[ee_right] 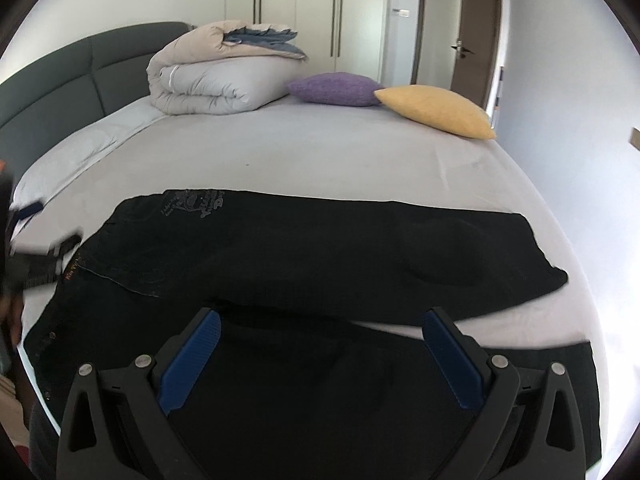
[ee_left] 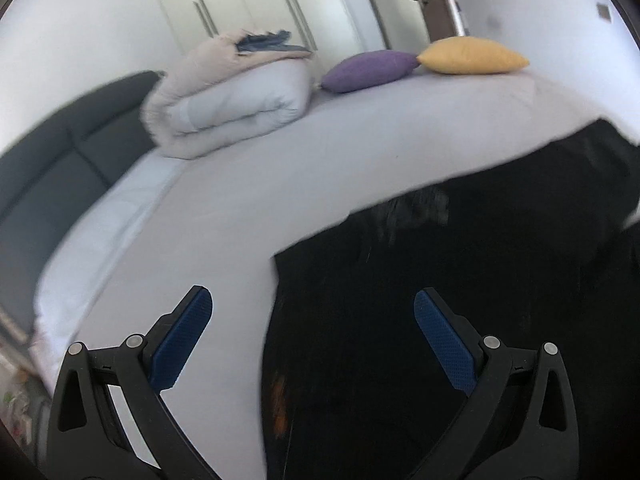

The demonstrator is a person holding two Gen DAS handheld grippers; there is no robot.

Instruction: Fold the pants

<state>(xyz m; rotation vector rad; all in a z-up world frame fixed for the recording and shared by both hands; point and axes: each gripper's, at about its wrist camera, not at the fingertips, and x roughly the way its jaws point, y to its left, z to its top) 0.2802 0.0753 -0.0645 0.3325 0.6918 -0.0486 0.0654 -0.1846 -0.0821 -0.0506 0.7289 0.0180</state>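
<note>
Black pants (ee_right: 320,248) lie spread flat on the grey bed sheet (ee_right: 320,152), waistband to the left, legs running right; a printed patch (ee_right: 192,202) shows near the waist. My right gripper (ee_right: 320,344) is open and empty, hovering over the near leg. My left gripper (ee_left: 312,320) is open and empty above the waist edge of the pants (ee_left: 460,300), one finger over the sheet (ee_left: 240,200), one over the dark cloth. The left gripper also shows blurred at the left edge of the right wrist view (ee_right: 36,236).
A folded duvet (ee_right: 216,76) sits at the back of the bed, with a purple cushion (ee_right: 332,88) and a yellow cushion (ee_right: 436,110) beside it. A dark headboard (ee_right: 60,76) is at the left. Wardrobes and a door stand behind.
</note>
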